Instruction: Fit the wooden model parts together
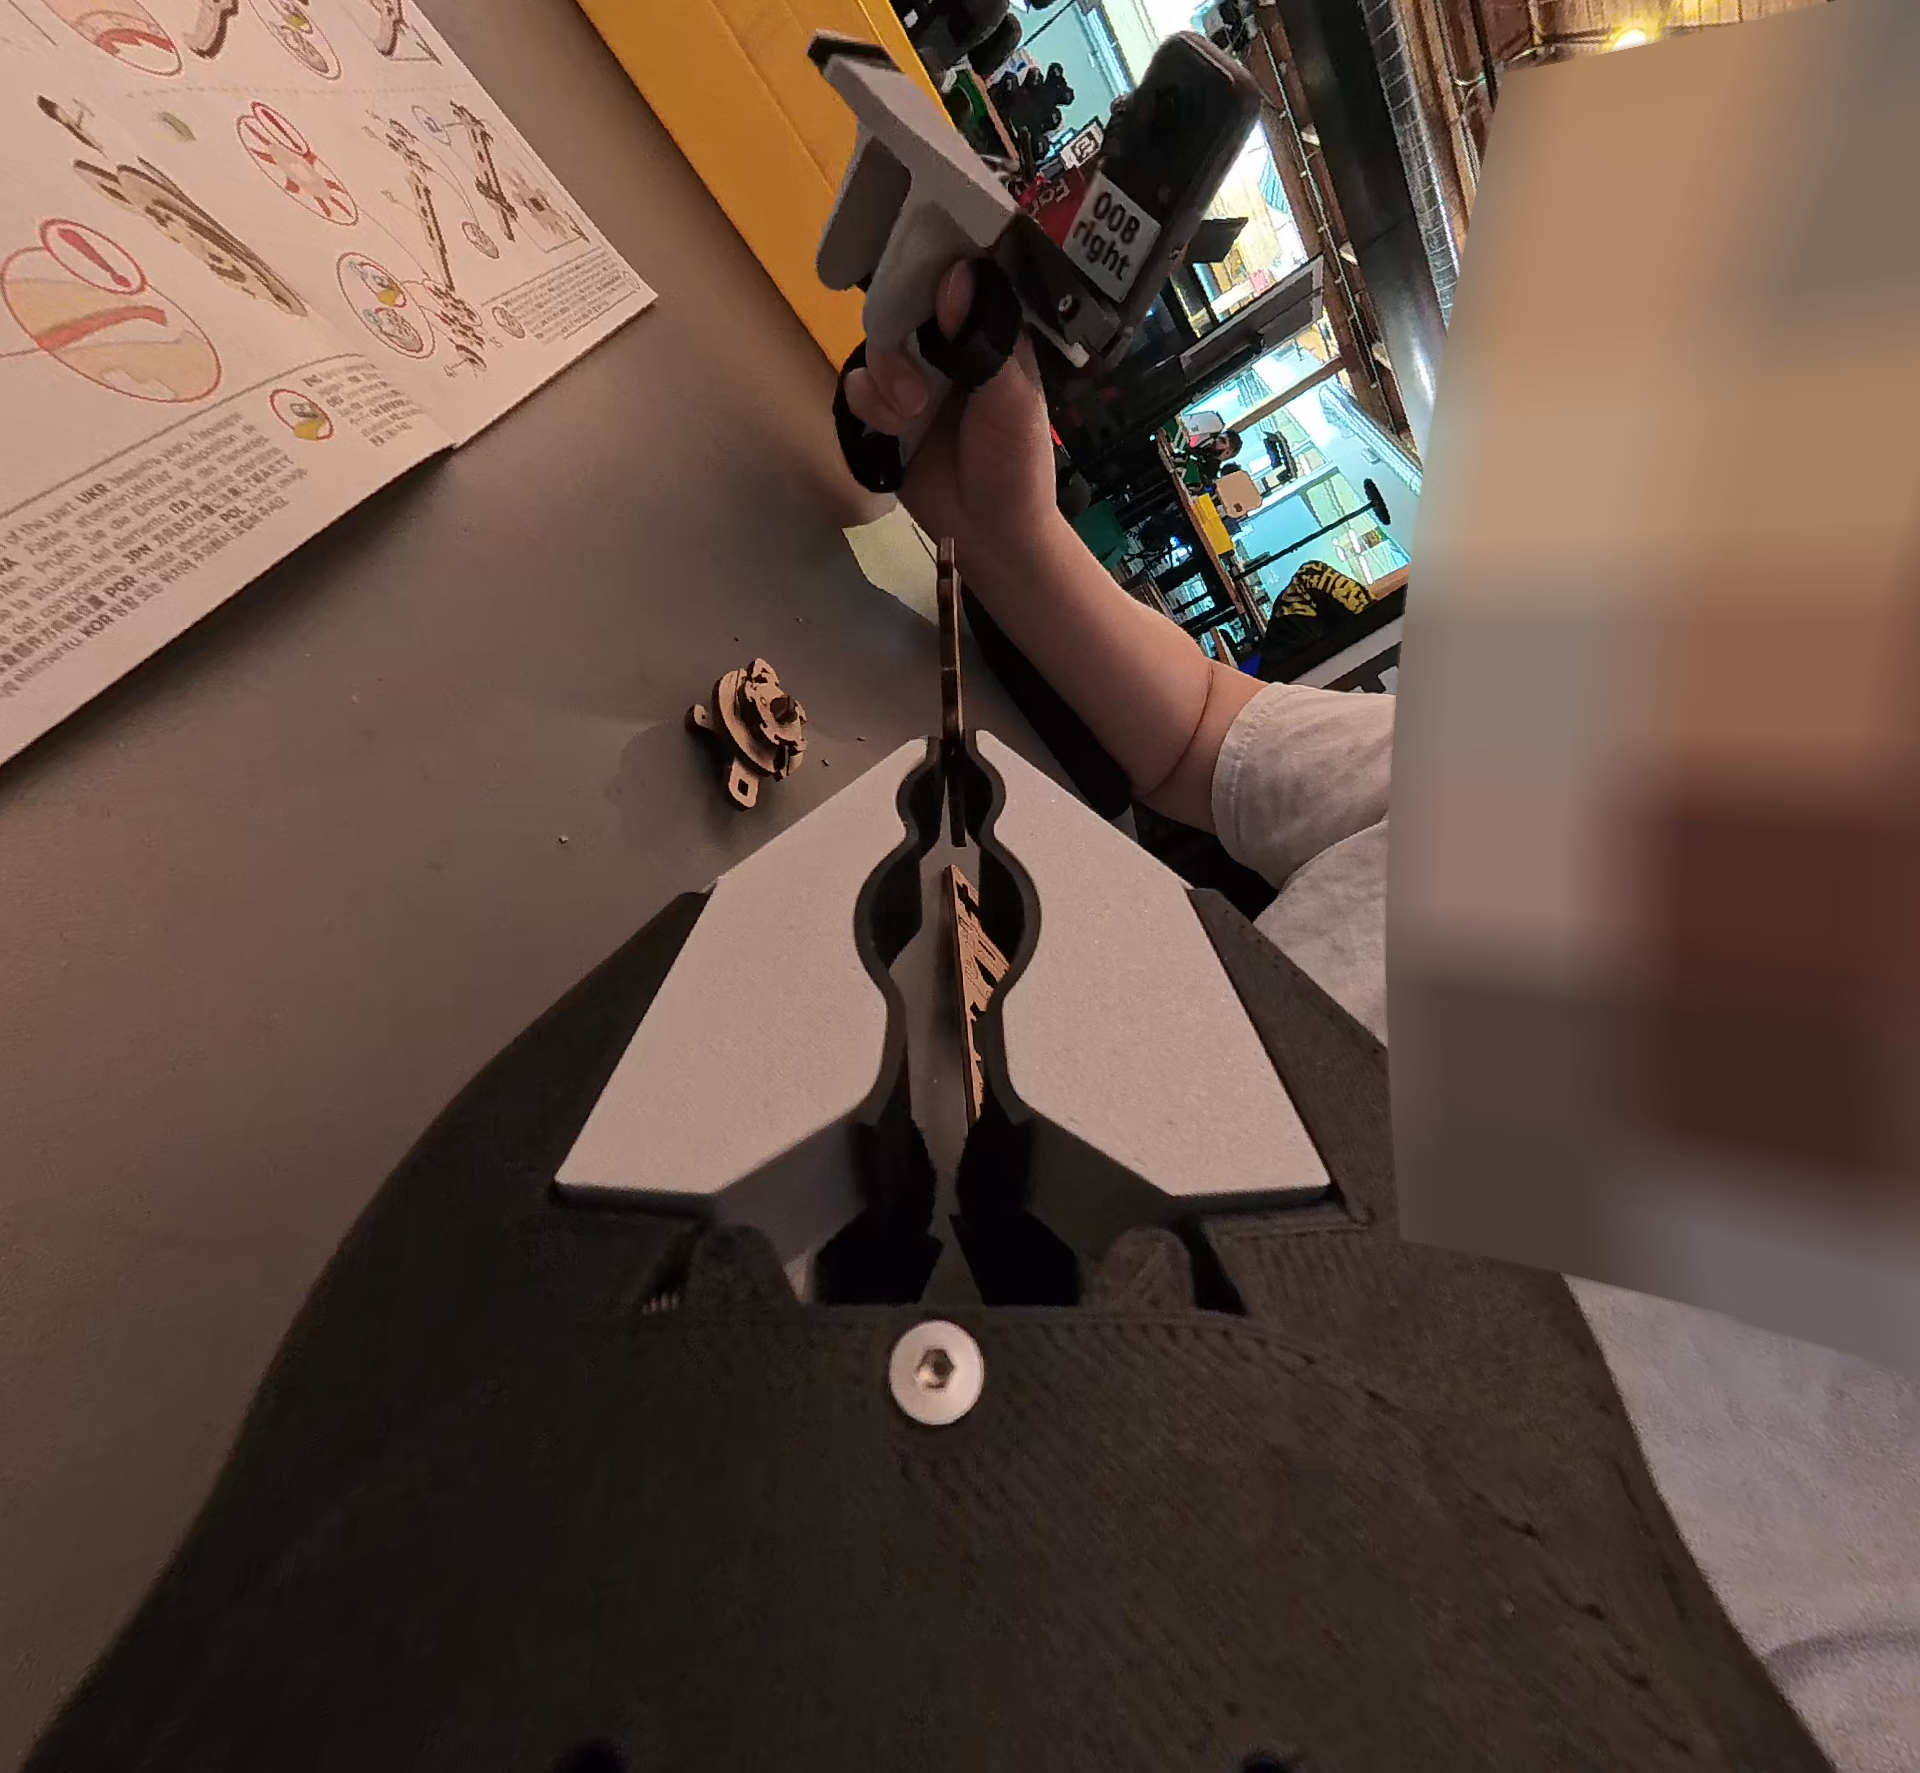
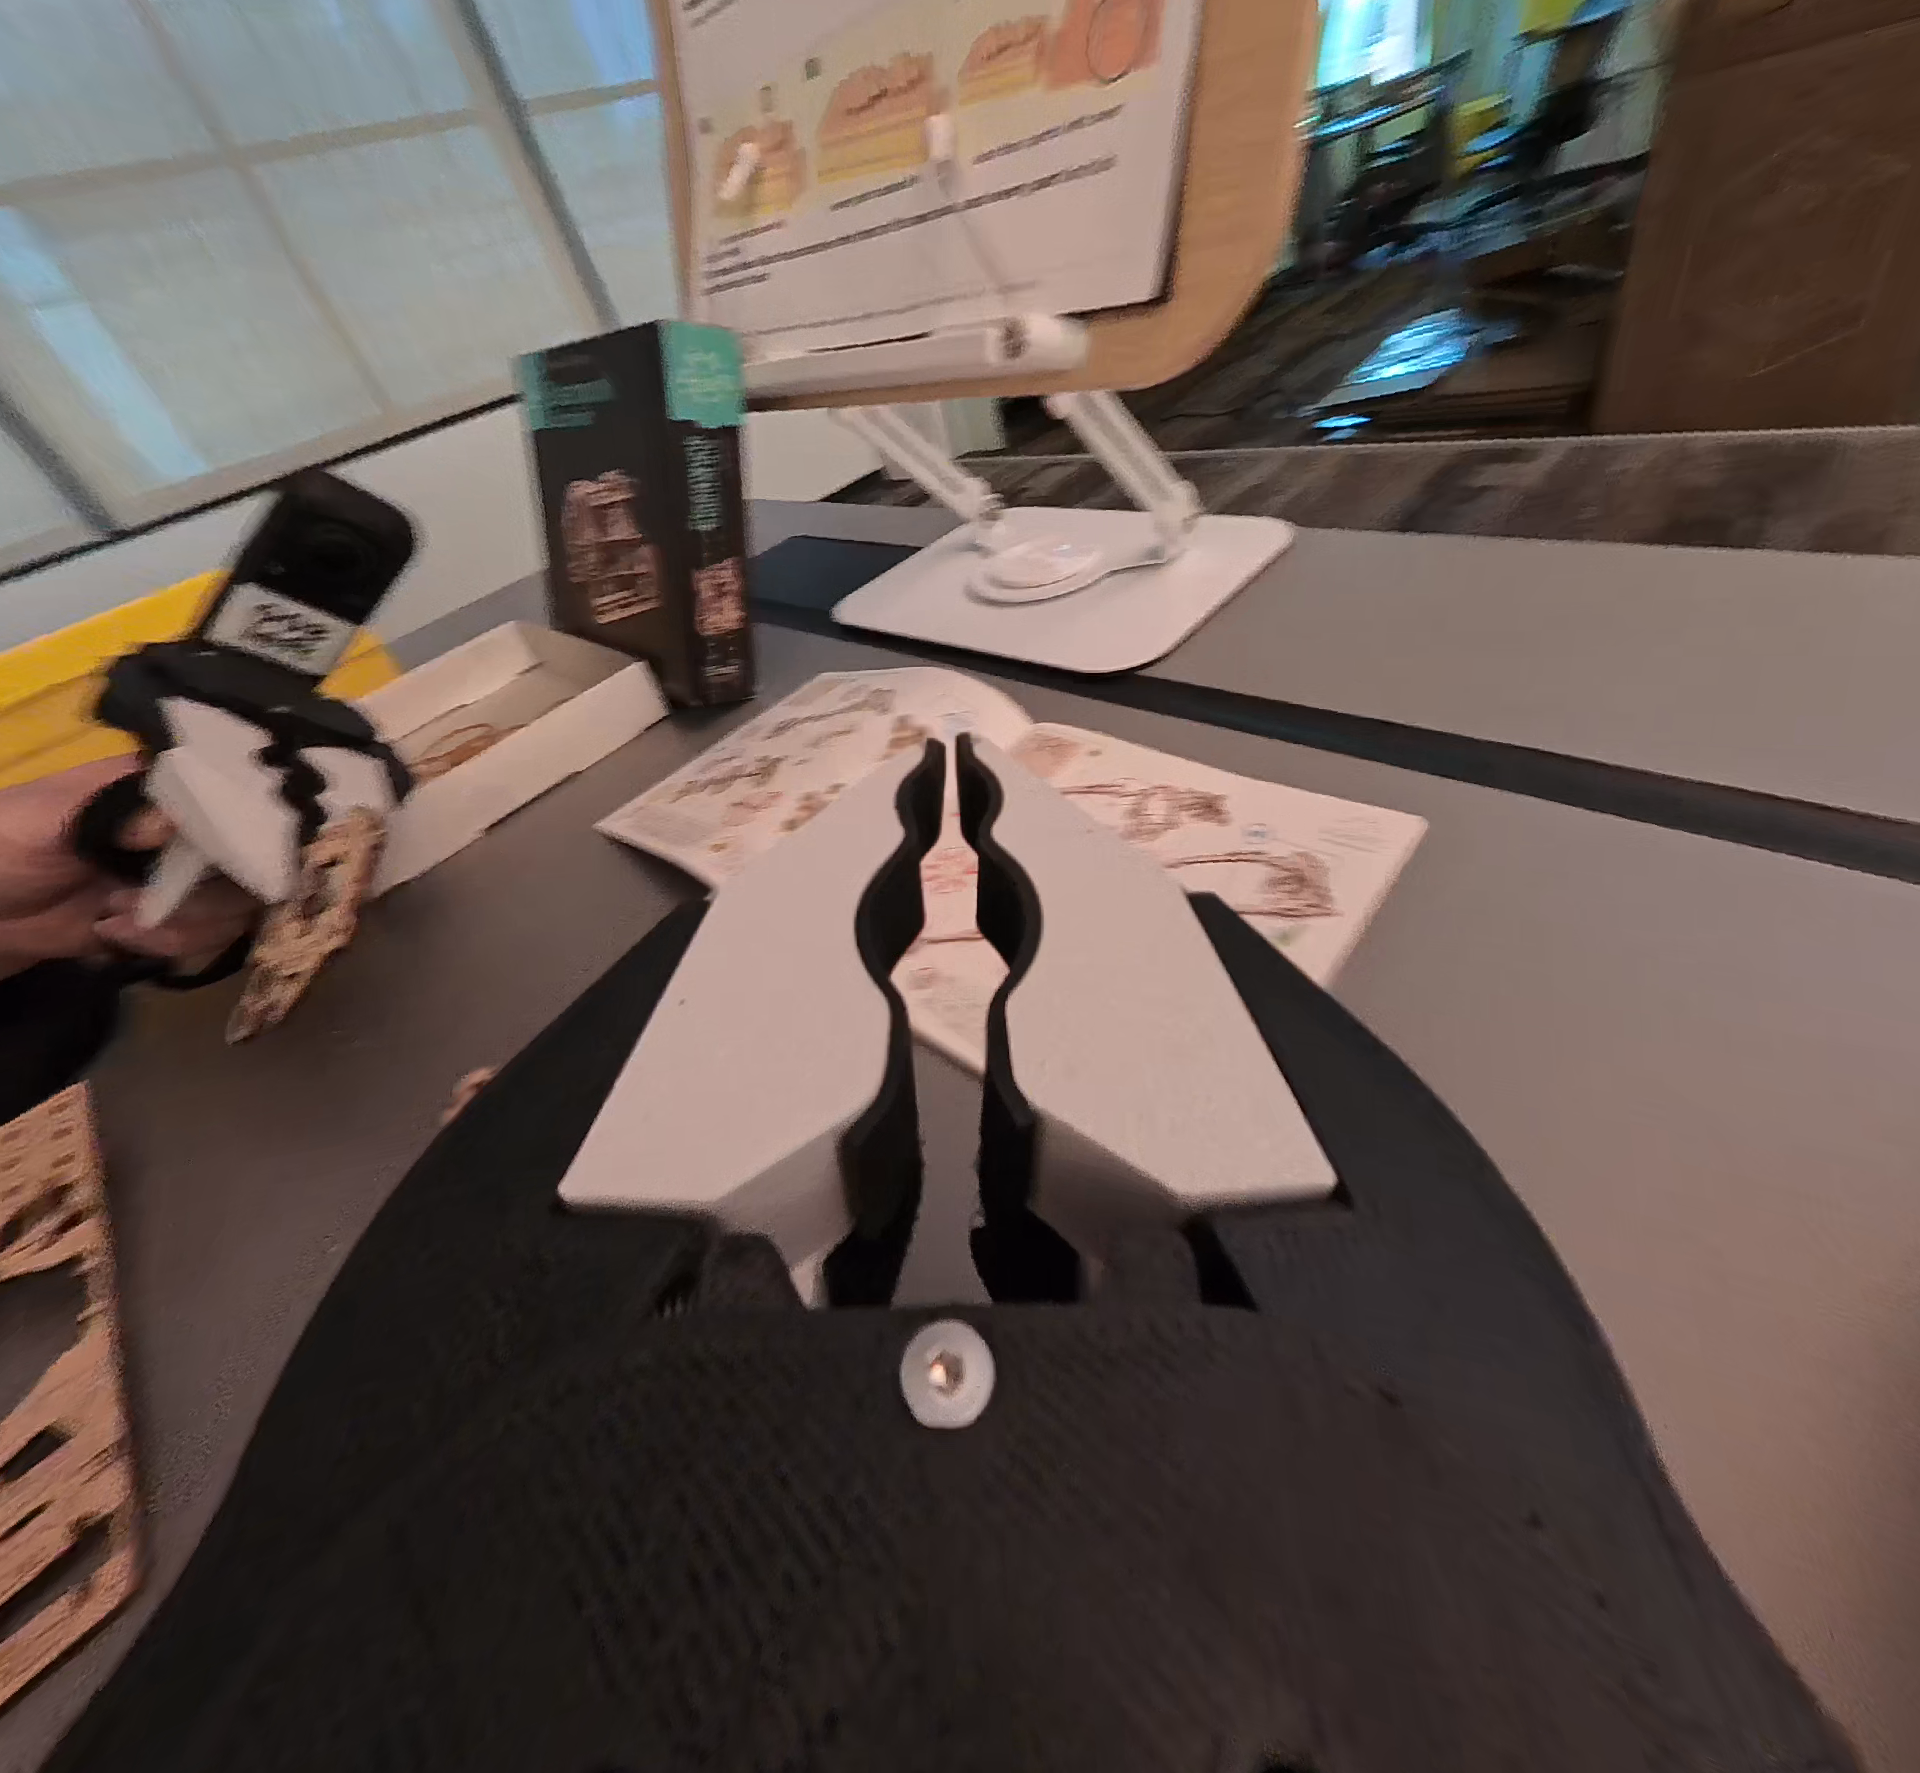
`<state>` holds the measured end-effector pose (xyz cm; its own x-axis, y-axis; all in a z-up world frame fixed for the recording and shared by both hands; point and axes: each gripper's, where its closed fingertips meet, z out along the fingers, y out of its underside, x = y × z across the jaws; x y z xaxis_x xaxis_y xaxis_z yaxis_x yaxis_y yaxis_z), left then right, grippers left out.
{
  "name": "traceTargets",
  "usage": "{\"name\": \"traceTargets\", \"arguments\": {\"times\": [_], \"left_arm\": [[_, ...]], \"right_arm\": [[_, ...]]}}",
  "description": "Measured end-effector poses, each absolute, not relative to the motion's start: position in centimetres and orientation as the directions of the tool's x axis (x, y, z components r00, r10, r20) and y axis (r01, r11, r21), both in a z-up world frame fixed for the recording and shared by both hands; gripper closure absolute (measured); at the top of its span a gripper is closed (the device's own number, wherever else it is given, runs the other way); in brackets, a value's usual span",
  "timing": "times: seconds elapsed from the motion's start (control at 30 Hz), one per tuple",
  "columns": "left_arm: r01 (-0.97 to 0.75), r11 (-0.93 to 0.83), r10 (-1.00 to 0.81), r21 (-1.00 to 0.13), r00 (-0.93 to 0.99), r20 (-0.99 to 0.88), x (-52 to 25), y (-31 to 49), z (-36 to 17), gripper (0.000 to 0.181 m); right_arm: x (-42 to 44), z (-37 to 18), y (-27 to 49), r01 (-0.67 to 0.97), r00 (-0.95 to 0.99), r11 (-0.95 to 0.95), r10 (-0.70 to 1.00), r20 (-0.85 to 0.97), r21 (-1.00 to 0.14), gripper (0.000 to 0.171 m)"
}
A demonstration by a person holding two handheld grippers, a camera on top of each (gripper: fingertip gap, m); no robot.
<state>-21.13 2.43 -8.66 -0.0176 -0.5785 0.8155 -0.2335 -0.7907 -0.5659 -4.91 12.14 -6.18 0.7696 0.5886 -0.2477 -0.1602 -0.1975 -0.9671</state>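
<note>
My left gripper [image 1: 951, 749] is shut on a thin flat wooden lattice part [image 1: 948, 643], seen edge-on and sticking out past the fingertips. In the right wrist view the left gripper [image 2: 272, 814] is at the left, holding that part [image 2: 312, 923] just above the table. A small round wooden gear assembly [image 1: 753, 731] lies on the grey table [image 1: 416, 892], left of the left fingertips. My right gripper [image 2: 950, 749] is shut with only a thin slit and holds nothing. It hangs above an open instruction booklet [image 2: 1195, 840]. In the left wrist view a hand holds the right gripper [image 1: 857, 154] raised.
A wooden cut-out sheet [image 2: 52, 1360] lies at the near left. A white tray [image 2: 520, 736], a dark upright box [image 2: 644, 508], a yellow box [image 1: 707, 61] and a white book stand [image 2: 1060, 580] stand farther back. A person's arm [image 1: 1122, 643] reaches across. My right fingertips sit around 20 cm from my left ones.
</note>
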Motion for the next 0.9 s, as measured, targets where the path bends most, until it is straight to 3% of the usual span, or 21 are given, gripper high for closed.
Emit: {"name": "traceTargets", "arguments": {"times": [0.13, 0.3, 0.4, 0.43, 0.47, 0.57, 0.63, 0.67, 0.7, 0.8, 0.87, 0.9], "left_arm": [[-0.232, -0.791, -0.578, -0.565, -0.018, 0.816, -21.1, 2.4, -8.6, 0.181], [-0.233, -0.791, -0.578, -0.566, -0.018, 0.816, -21.1, 2.4, -8.6, 0.181], [-0.233, -0.791, -0.578, -0.566, -0.018, 0.816, -21.1, 2.4, -8.6, 0.181], [-0.233, -0.791, -0.578, -0.566, -0.018, 0.816, -21.1, 2.4, -8.6, 0.181], [-0.234, -0.791, -0.578, -0.565, -0.018, 0.816, -21.1, 2.4, -8.7, 0.181], [-0.233, -0.791, -0.578, -0.565, -0.018, 0.816, -21.1, 2.4, -8.6, 0.181], [-0.233, -0.791, -0.578, -0.566, -0.019, 0.816, -21.1, 2.4, -8.6, 0.181], [-0.233, -0.791, -0.579, -0.567, -0.018, 0.815, -21.1, 2.4, -8.6, 0.181], [-0.233, -0.79, -0.579, -0.567, -0.018, 0.815, -21.1, 2.4, -8.6, 0.181], [-0.235, -0.79, -0.579, -0.566, -0.018, 0.815, -21.1, 2.4, -8.7, 0.181], [-0.233, -0.791, -0.578, -0.566, -0.018, 0.816, -21.1, 2.4, -8.6, 0.181], [-0.232, -0.791, -0.578, -0.566, -0.018, 0.816, -21.2, 2.5, -8.6, 0.181]], "right_arm": [[-1.8, -4.6, 12.5, -0.158, 0.869, -0.079, 0.463, -0.177, -0.984, 0.171], [-1.4, -4.7, 12.6, -0.167, 0.877, -0.079, 0.443, -0.185, -0.983, 0.171], [-1.0, -4.8, 12.9, -0.185, 0.885, -0.08, 0.42, -0.201, -0.98, 0.149], [-1.1, -4.7, 12.8, -0.186, 0.882, -0.078, 0.427, -0.202, -0.979, 0.155], [-1.5, -4.7, 12.6, -0.181, 0.867, -0.083, 0.456, -0.199, -0.98, 0.171], [-1.8, -4.9, 12.6, -0.176, 0.86, -0.098, 0.469, -0.202, -0.979, 0.171], [-1.9, -5.2, 12.8, -0.186, 0.86, -0.114, 0.461, -0.218, -0.976, 0.152], [-1.9, -5.2, 12.8, -0.188, 0.859, -0.117, 0.462, -0.221, -0.975, 0.152], [-2.4, -5.2, 12.6, -0.177, 0.843, -0.122, 0.494, -0.214, -0.977, 0.171], [-2.7, -5.7, 12.7, -0.16, 0.842, -0.146, 0.496, -0.212, -0.976, 0.171], [-2.2, -5.3, 12.8, -0.175, 0.857, -0.119, 0.471, -0.21, -0.977, 0.16], [-2.4, -5.2, 12.5, -0.166, 0.847, -0.114, 0.493, -0.2, -0.98, 0.171]]}}
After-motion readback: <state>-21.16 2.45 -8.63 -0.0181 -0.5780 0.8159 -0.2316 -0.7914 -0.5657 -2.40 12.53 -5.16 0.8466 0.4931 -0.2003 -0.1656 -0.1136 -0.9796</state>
